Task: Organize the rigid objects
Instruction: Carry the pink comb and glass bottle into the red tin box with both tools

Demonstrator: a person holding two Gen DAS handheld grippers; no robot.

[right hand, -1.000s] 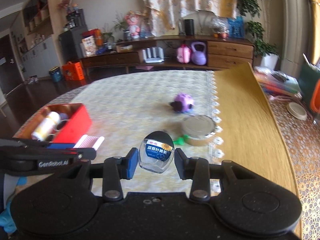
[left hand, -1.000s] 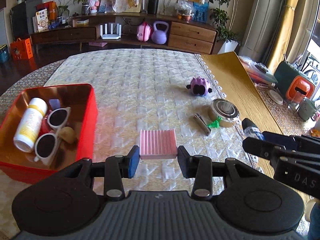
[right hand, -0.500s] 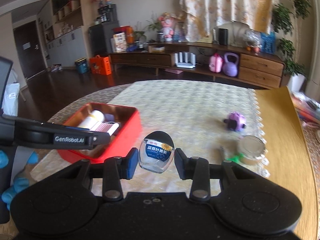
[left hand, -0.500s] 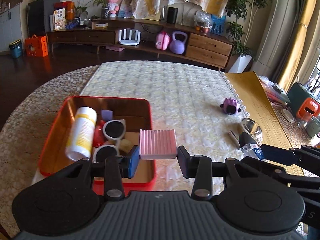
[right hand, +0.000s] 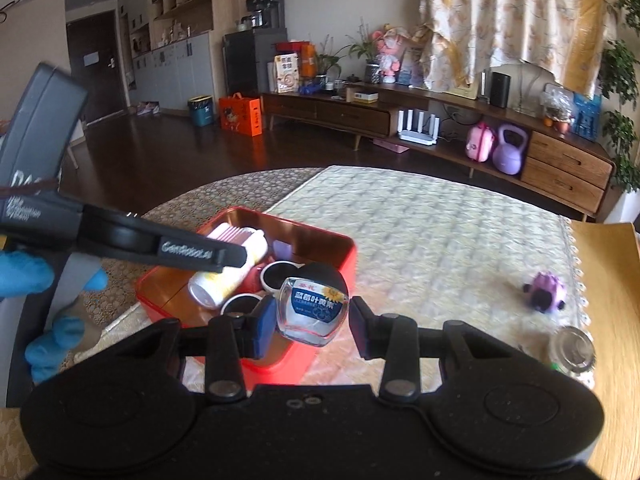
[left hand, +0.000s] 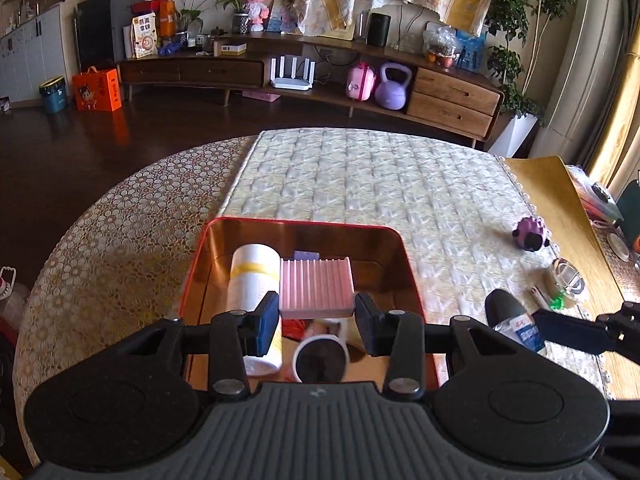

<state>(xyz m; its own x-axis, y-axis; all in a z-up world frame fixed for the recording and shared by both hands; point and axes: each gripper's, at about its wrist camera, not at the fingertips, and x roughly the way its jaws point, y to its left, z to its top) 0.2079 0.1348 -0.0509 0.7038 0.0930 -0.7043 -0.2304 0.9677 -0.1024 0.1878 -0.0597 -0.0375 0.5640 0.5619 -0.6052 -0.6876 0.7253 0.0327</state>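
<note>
- My left gripper [left hand: 317, 312] fingers clamp a pink ribbed rectangular block [left hand: 317, 288], at frame centre, hanging directly over the red metal tray [left hand: 408, 264].
- My right gripper [right hand: 312, 320] fingers pinch a small black-capped clear glass bottle [right hand: 314, 306], over the tray's lower right corner; left is nearer the middle.

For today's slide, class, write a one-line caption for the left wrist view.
Left gripper holds a pink ribbed block over the red tin containing a white bottle and sunglasses.
</note>
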